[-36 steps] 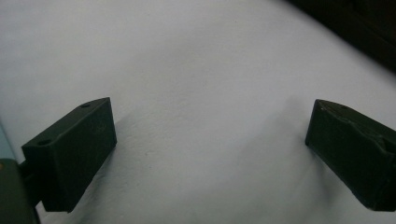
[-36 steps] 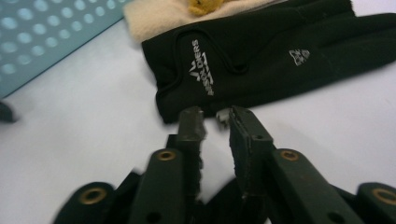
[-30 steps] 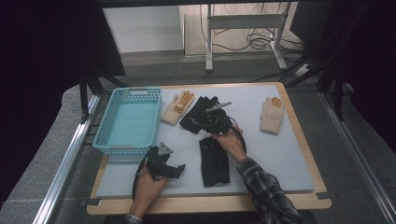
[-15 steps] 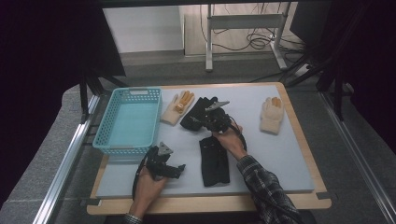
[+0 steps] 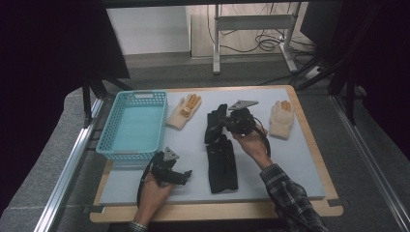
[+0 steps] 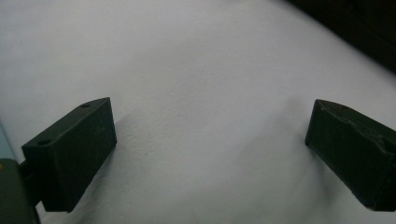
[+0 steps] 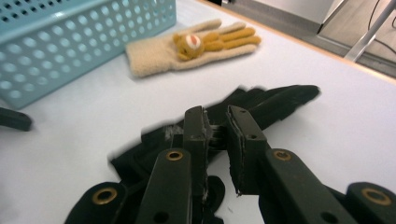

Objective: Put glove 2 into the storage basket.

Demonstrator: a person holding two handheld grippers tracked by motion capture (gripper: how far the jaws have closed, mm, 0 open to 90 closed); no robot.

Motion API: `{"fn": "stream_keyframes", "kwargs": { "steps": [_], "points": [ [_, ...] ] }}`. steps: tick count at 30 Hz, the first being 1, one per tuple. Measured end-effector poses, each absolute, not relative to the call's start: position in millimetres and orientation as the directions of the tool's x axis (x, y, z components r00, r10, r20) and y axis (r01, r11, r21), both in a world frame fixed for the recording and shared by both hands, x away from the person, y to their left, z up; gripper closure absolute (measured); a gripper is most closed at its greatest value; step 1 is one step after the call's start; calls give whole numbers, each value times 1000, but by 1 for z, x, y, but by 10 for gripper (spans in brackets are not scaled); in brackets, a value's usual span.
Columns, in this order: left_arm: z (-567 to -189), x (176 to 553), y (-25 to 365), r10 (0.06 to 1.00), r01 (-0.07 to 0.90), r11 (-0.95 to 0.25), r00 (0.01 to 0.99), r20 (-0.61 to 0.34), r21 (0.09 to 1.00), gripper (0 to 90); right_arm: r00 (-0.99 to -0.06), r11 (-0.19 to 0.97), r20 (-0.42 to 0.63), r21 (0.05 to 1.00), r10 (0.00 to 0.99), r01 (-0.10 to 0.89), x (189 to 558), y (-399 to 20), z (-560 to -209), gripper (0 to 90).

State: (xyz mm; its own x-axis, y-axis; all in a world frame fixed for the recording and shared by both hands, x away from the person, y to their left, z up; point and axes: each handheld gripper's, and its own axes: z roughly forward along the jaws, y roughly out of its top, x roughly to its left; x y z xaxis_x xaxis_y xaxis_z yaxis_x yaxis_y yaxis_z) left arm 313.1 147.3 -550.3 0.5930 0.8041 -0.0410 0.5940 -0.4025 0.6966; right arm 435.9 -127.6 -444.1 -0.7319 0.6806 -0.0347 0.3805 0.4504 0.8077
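Two black gloves (image 5: 221, 150) lie mid-table; the far one (image 7: 243, 112) is pinched in the right gripper (image 7: 217, 135). Near left, the left gripper (image 6: 210, 140) rests with jaws apart on the grey mat (image 5: 300, 159), near a blue basket (image 5: 133, 126) and cream gloves (image 5: 183, 111).

1. The left gripper (image 5: 186, 175) is black, topped by a grey three-cornered plate, with a black cable looping from it.
2. Its jaws are blocky matte-black pads; one has two small holes in its top face.
3. The right gripper (image 7: 215, 130) is black with a grey plate too; its arms carry brass-ringed pivot holes.
4. The right sleeve (image 5: 290, 198) is dark plaid; the left cuff (image 5: 137, 226) looks plaid as well.
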Motion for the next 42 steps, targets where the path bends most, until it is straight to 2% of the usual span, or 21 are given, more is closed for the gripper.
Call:
{"fn": "stream_keyframes", "kwargs": {
  "steps": [5,10,13,18,22,24,25,27,28,29,32,36,42],
  "points": [
    [-550,313,147,804,592,-404,594,-39,697,23,-733,445,-26,809,680,384,415,-146,-430,770],
    [-550,313,147,804,593,-405,594,-38,696,23,-717,480,-31,763,696,433,405,-166,-450,755],
    [-550,313,147,805,595,-400,591,-42,697,22,-689,464,-29,759,725,456,408,-179,-463,649],
    [-550,313,147,804,595,-403,593,-41,696,22,-701,439,33,759,712,480,431,-174,-479,580],
    [-550,313,147,804,595,-403,593,-41,696,23,-712,451,47,744,700,493,450,-158,-498,490],
    [-550,313,147,804,594,-403,593,-41,696,23,-715,484,29,718,698,501,457,-150,-509,480],
    [-550,313,147,804,594,-403,593,-40,696,23,-719,505,11,706,694,497,460,-145,-517,488],
    [-550,313,147,804,594,-402,593,-41,696,22,-725,467,77,717,684,517,462,-146,-522,620],
    [-550,313,147,804,594,-402,593,-41,696,23,-725,467,77,717,684,517,462,-146,-522,620],
    [-550,313,147,805,594,-402,592,-41,696,22,-717,440,118,718,687,539,462,-146,-524,724],
    [-550,313,147,805,594,-403,593,-40,696,22,-711,448,101,713,696,540,458,-142,-522,823],
    [-550,313,147,804,594,-403,593,-40,696,22,-707,461,77,708,703,535,456,-141,-515,869],
    [-550,313,147,805,595,-403,592,-41,696,23,-690,419,82,741,719,524,450,-151,-496,870]
  ]
}}
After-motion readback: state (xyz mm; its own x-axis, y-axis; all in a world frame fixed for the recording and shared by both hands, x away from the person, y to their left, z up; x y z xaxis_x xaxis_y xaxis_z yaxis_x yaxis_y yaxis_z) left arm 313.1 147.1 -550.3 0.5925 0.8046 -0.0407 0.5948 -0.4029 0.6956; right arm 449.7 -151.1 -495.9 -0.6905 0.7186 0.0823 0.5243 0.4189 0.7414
